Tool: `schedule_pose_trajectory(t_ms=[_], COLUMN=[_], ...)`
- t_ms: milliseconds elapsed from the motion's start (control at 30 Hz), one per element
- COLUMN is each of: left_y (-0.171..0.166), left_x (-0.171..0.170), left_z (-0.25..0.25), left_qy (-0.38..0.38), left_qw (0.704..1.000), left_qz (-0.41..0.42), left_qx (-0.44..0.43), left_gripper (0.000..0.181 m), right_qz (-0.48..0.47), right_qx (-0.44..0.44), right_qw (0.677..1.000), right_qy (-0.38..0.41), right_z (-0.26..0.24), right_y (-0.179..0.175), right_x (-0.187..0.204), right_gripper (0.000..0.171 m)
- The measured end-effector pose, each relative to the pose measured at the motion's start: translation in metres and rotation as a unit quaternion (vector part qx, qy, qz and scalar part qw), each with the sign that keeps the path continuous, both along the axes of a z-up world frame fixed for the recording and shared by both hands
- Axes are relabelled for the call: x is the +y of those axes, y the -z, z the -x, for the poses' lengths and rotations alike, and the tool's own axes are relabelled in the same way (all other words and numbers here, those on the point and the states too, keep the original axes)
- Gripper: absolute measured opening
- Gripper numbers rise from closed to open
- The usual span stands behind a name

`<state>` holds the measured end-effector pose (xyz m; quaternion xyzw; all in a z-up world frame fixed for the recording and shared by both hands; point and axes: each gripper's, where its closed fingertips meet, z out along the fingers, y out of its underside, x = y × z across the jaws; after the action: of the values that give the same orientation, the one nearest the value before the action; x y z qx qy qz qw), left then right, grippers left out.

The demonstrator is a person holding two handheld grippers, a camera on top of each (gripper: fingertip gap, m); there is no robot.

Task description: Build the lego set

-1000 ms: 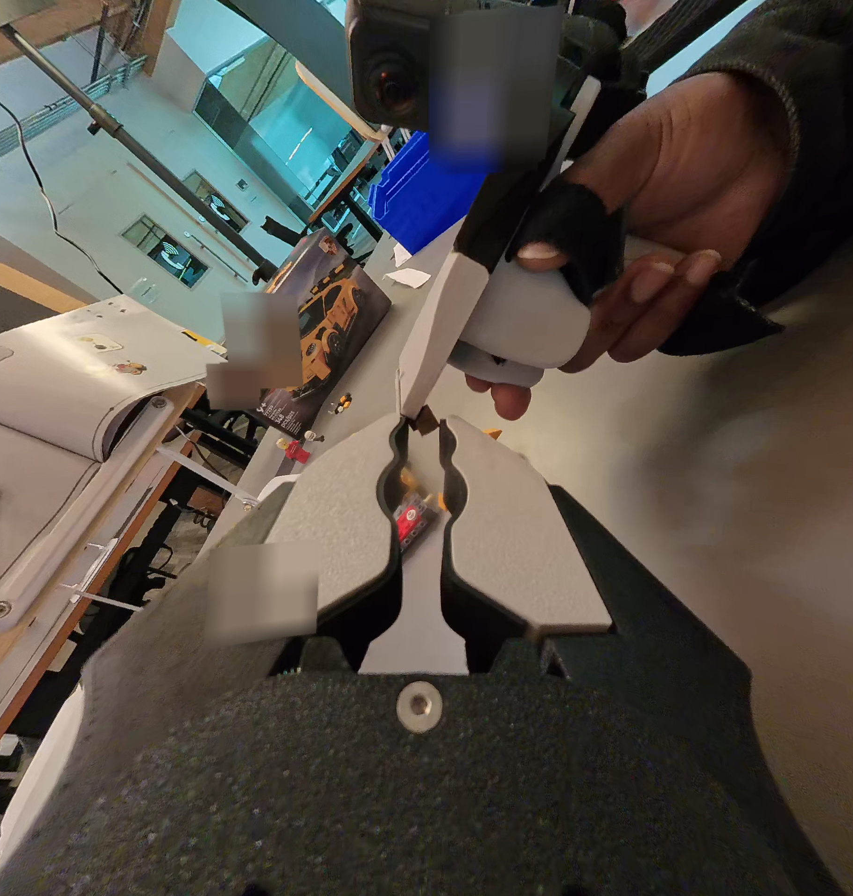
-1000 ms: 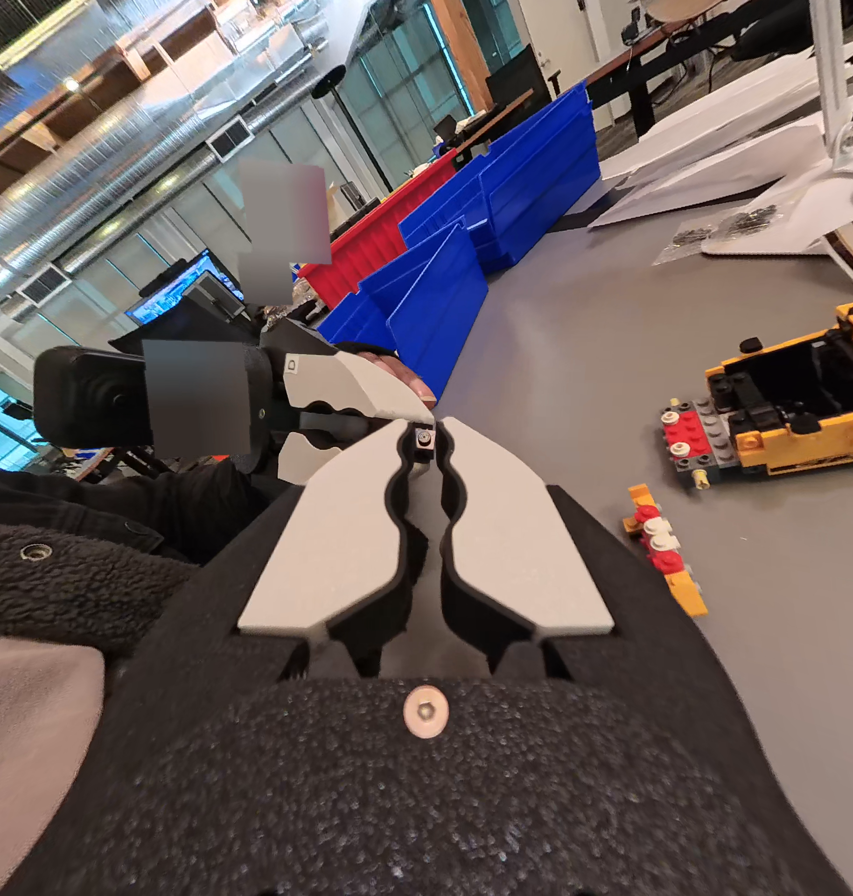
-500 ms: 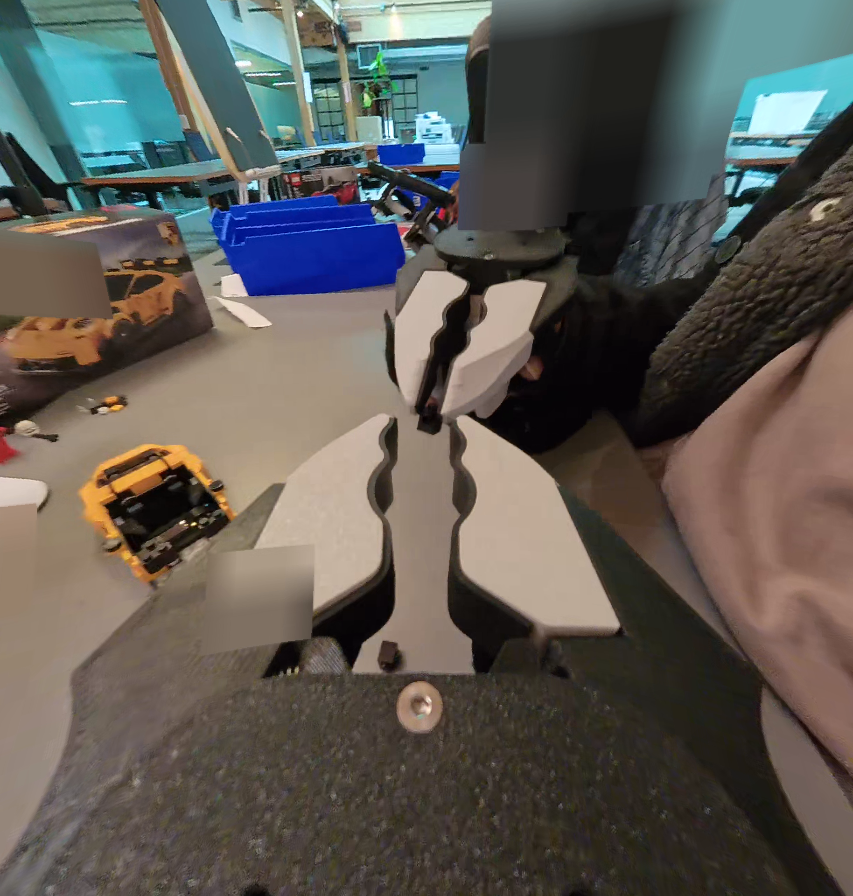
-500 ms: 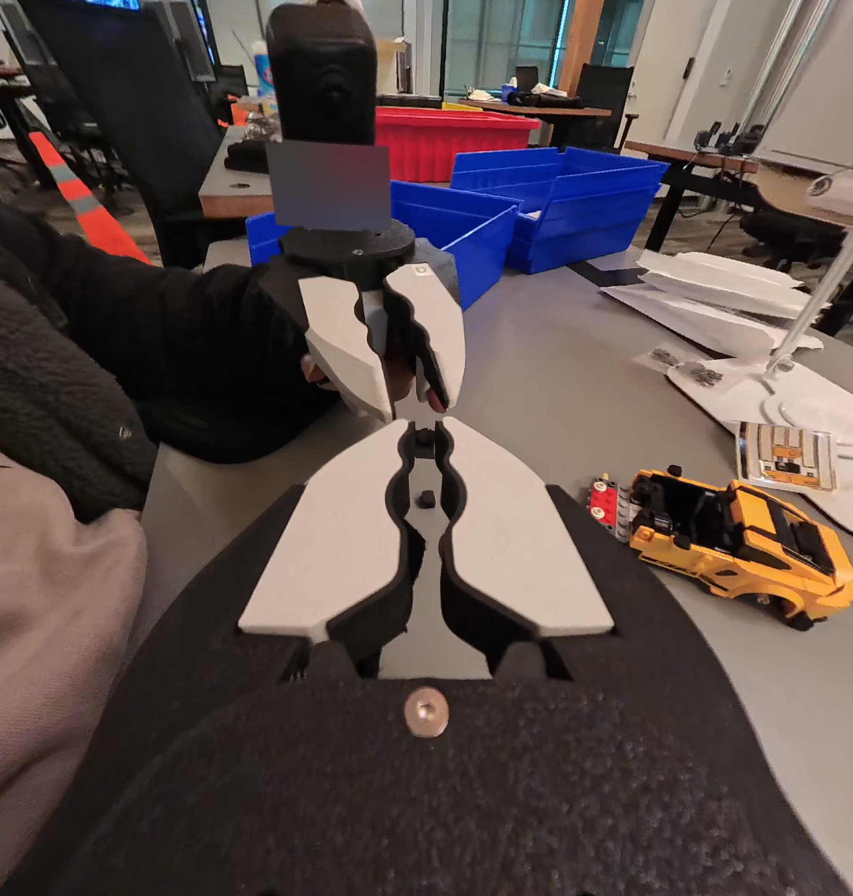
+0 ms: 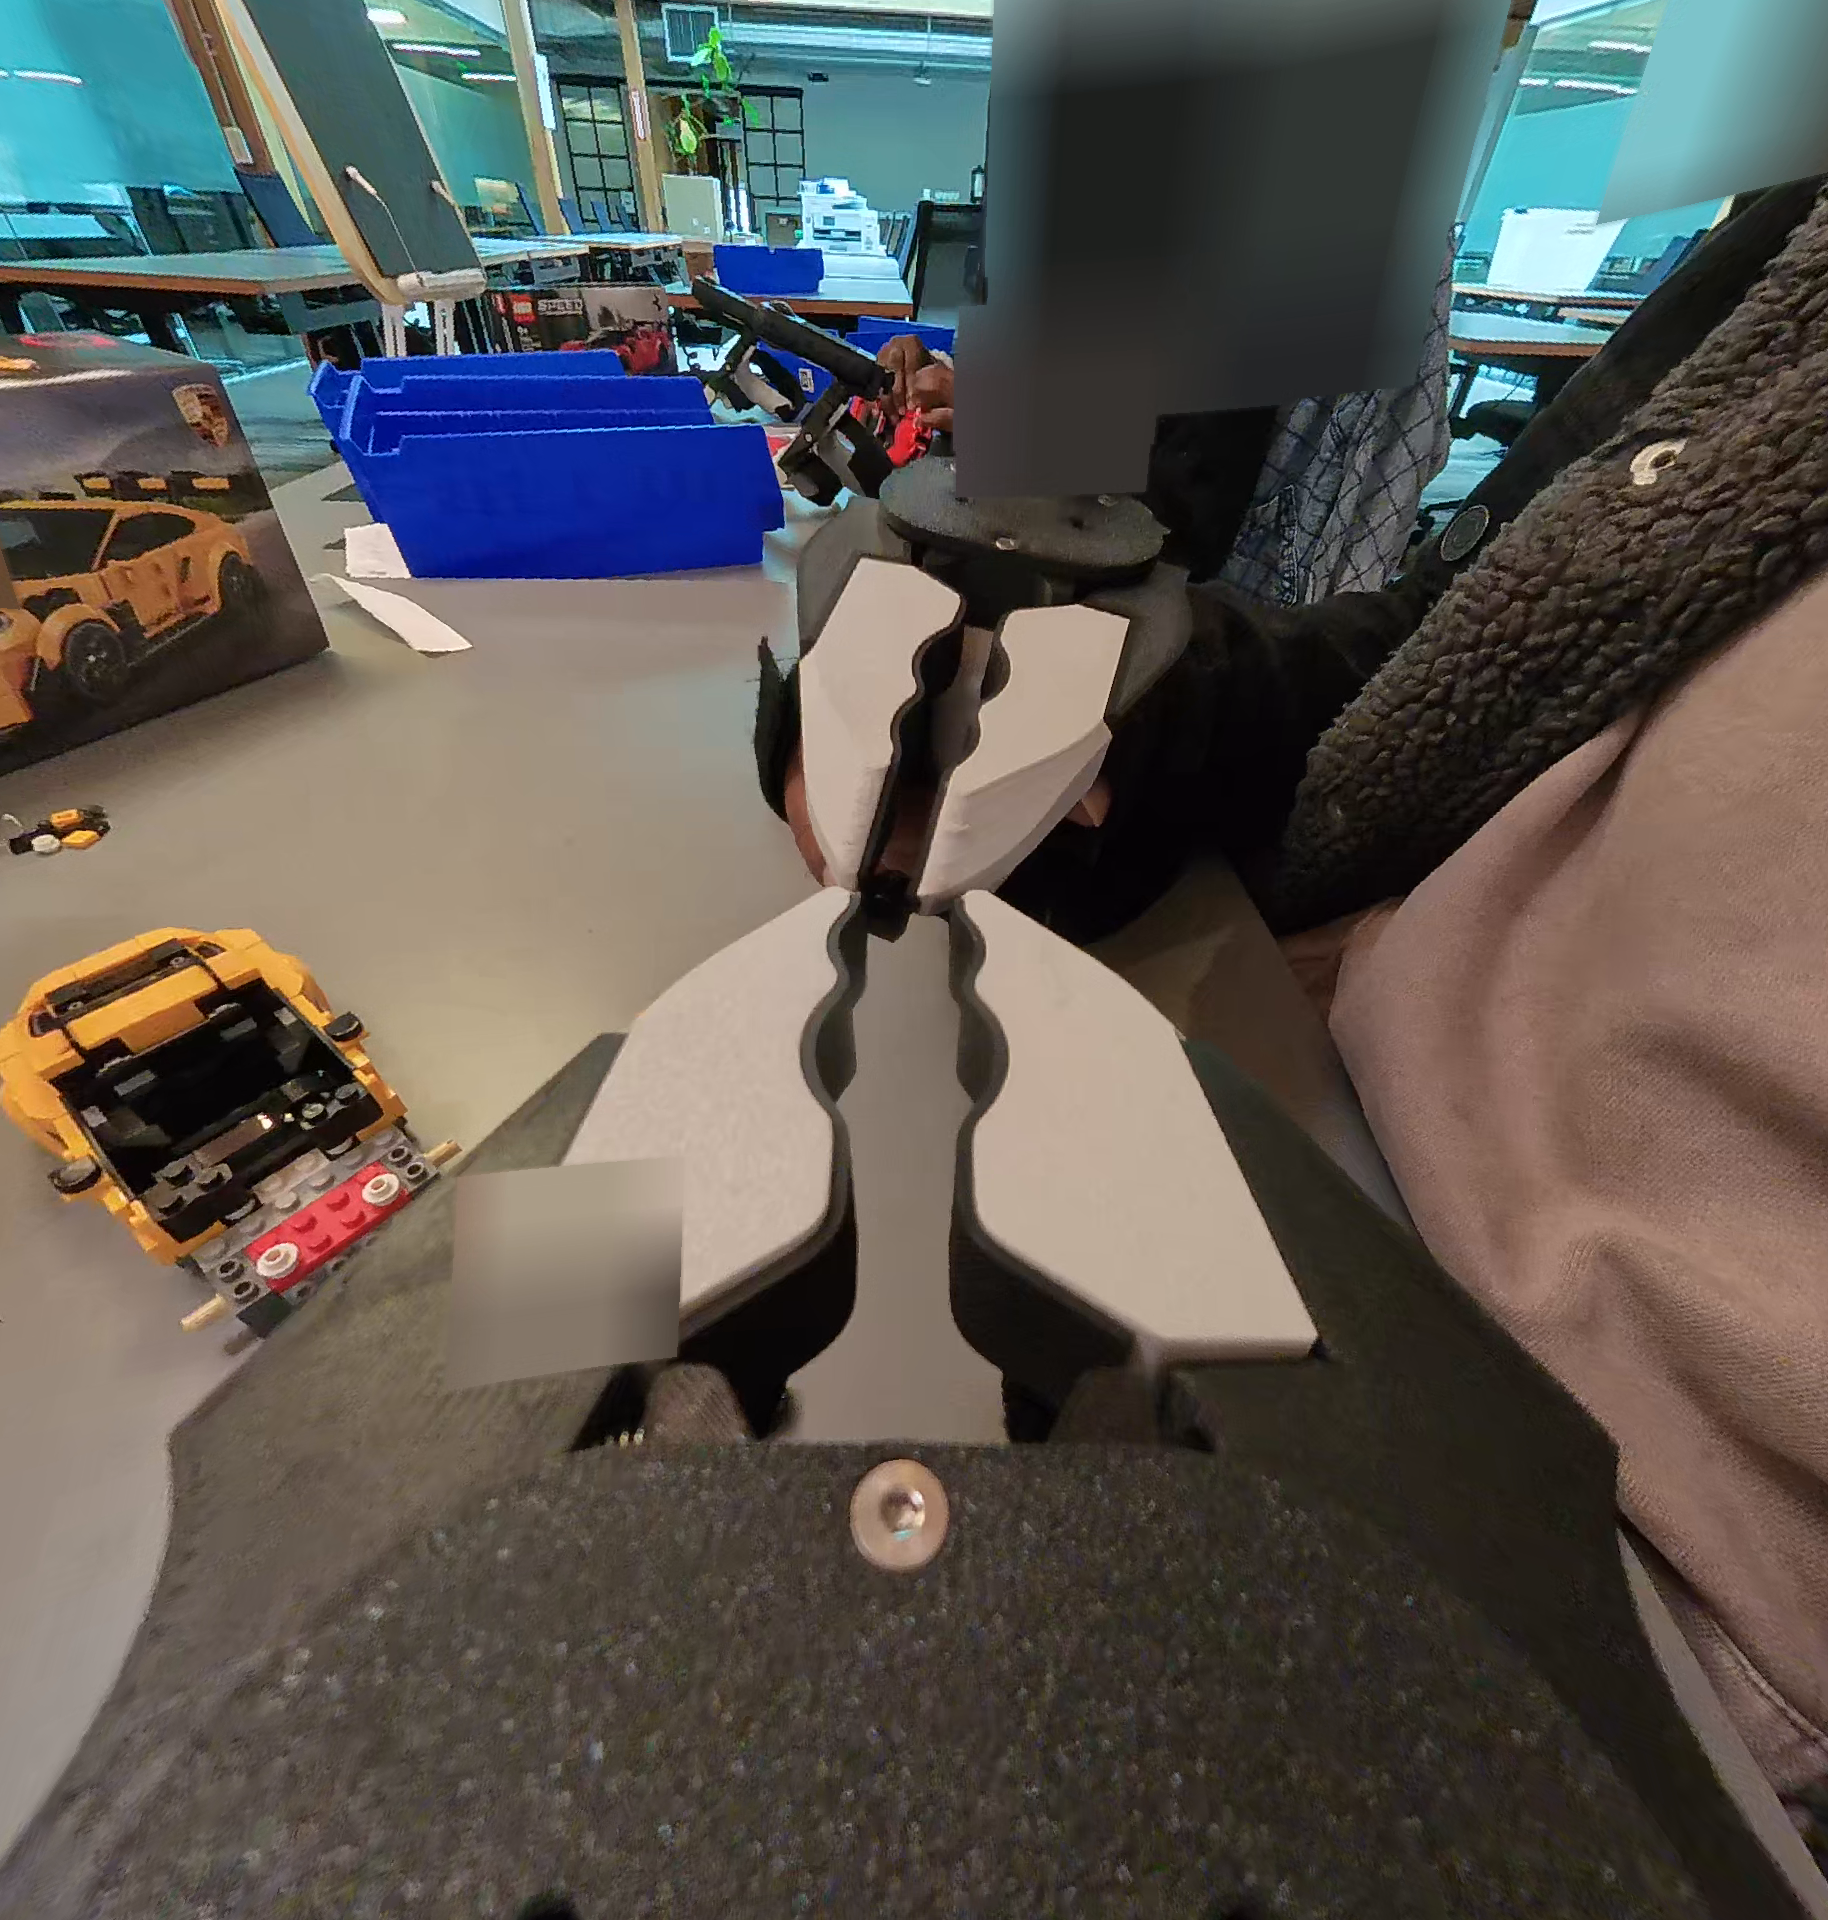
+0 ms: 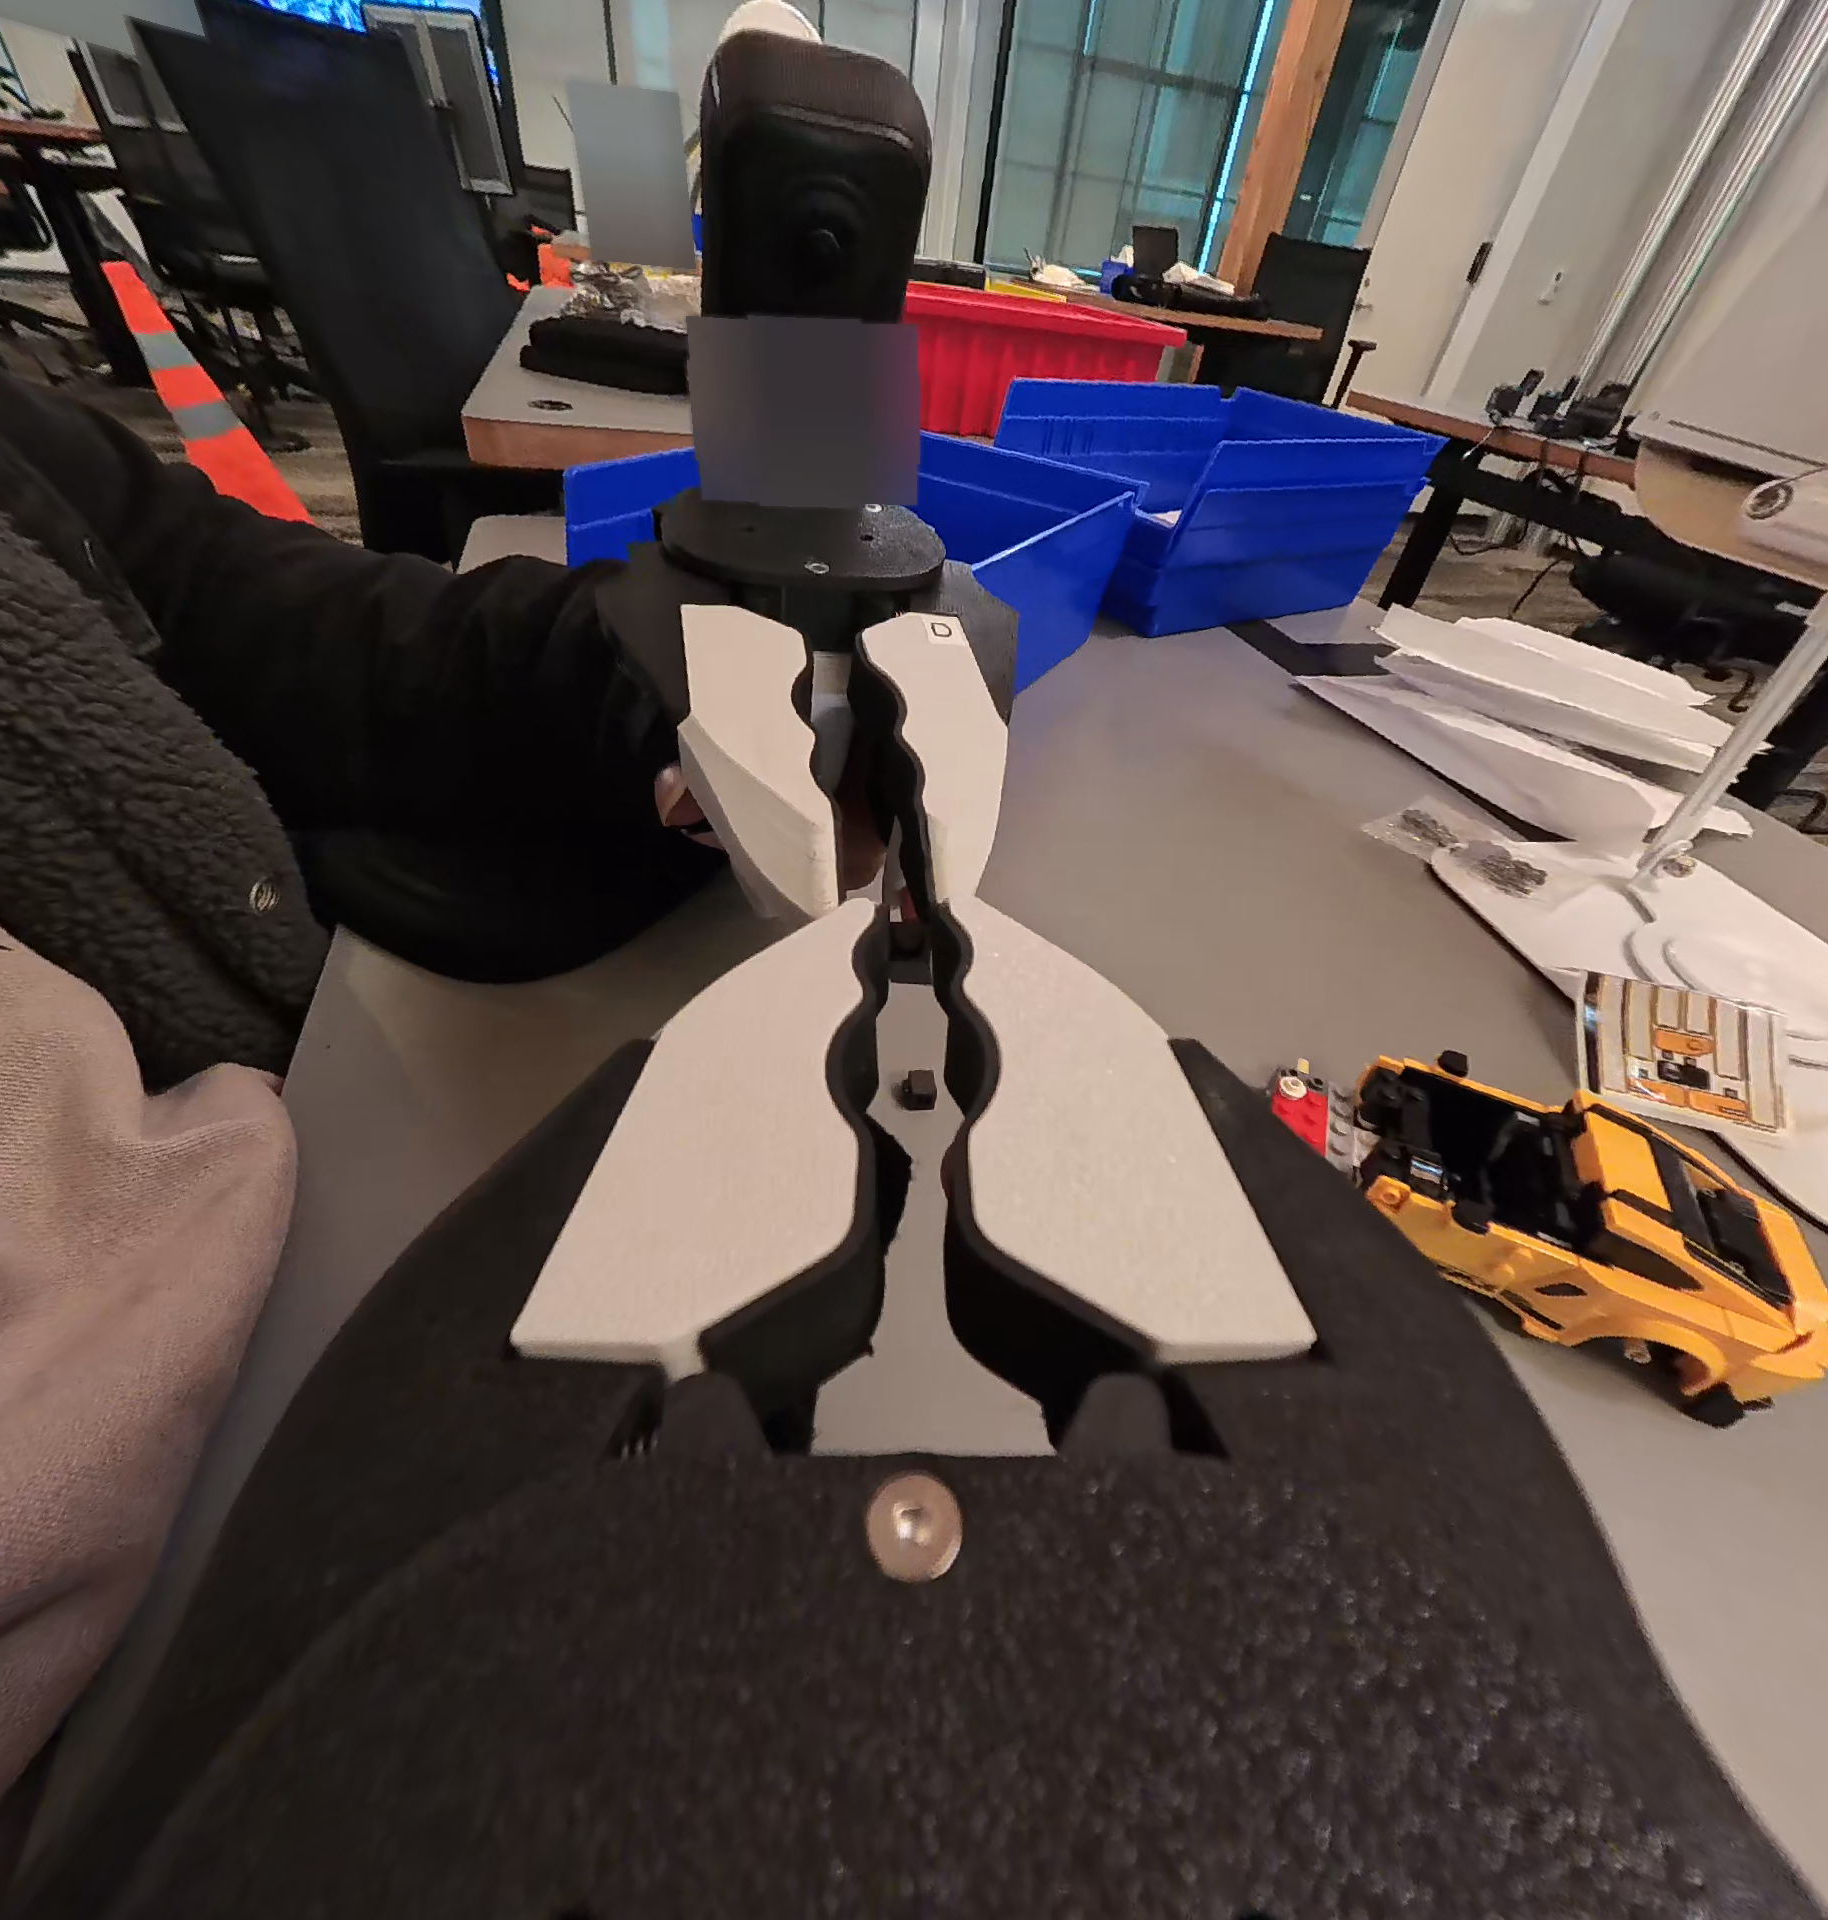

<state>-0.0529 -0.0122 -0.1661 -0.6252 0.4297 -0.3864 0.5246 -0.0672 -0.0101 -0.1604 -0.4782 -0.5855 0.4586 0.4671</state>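
My two grippers meet tip to tip above the grey table [image 5: 536,831]. My right gripper [image 6: 910,920] is shut on a small black lego piece [image 6: 905,948] at its fingertips. In the left wrist view the right gripper [image 5: 886,885] points toward me with that piece [image 5: 886,909] at its tip. My left gripper [image 5: 902,912] is open, its tips on either side of the piece. It also shows in the right wrist view [image 6: 874,888]. Another small black piece [image 6: 915,1091] lies on the table below. The partly built yellow lego car [image 5: 193,1101] [image 6: 1596,1236] stands off to the side.
The set's box [image 5: 110,551] and several loose pieces [image 5: 53,831] sit at the left. Blue bins [image 5: 567,488] [image 6: 1201,499] and a red bin [image 6: 1024,353] stand at the back. White bags [image 6: 1512,707], a sticker sheet [image 6: 1684,1049] and a stand base [image 6: 1720,935] lie right. Both grippers' tips are close together, under 4 cm apart. The partly built yellow lego car [image 5: 193,1101] is about equally far from each gripper, around 20 cm. Seen from the right wrist view [image 6: 1471,1124] as well.
Both grippers have swung from a steep tilt to level. In the last half second their tips have drawn closer together. The right gripper still holds the black piece.
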Motion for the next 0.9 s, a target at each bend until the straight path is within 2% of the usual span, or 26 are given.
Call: schedule_pose_trajectory(t_ms=[267, 333, 500, 667, 900], left_y=[-0.003, -0.003, -0.004, -0.002, -0.004], left_x=[-0.005, -0.003, -0.009, -0.016, -0.022], left_z=[0.0, 0.001, -0.001, -0.005, -0.007], left_qy=[0.013, 0.007, 0.025, 0.049, 0.062], left_qw=[1.0, 1.0, 1.0, 0.999, 0.998], left_qz=[-0.002, -0.005, -0.002, 0.002, -0.005], left_qx=[-0.004, -0.005, -0.005, -0.002, -0.005], left_gripper=[0.012, 0.004, 0.013, 0.004, 0.009], right_qz=[-0.008, -0.008, -0.019, -0.018, -0.009], right_qx=[0.022, 0.038, 0.033, 0.033, 0.04], right_qw=[1.0, 0.999, 0.998, 0.997, 0.996], right_qy=[-0.021, -0.035, -0.051, -0.064, -0.082], right_z=[-0.003, -0.005, -0.005, -0.006, -0.007], right_y=[-0.004, -0.009, -0.007, -0.006, -0.008], right_x=[-0.005, -0.01, -0.016, -0.02, -0.026], right_gripper=[0.007, 0.007, 0.007, 0.007, 0.007])
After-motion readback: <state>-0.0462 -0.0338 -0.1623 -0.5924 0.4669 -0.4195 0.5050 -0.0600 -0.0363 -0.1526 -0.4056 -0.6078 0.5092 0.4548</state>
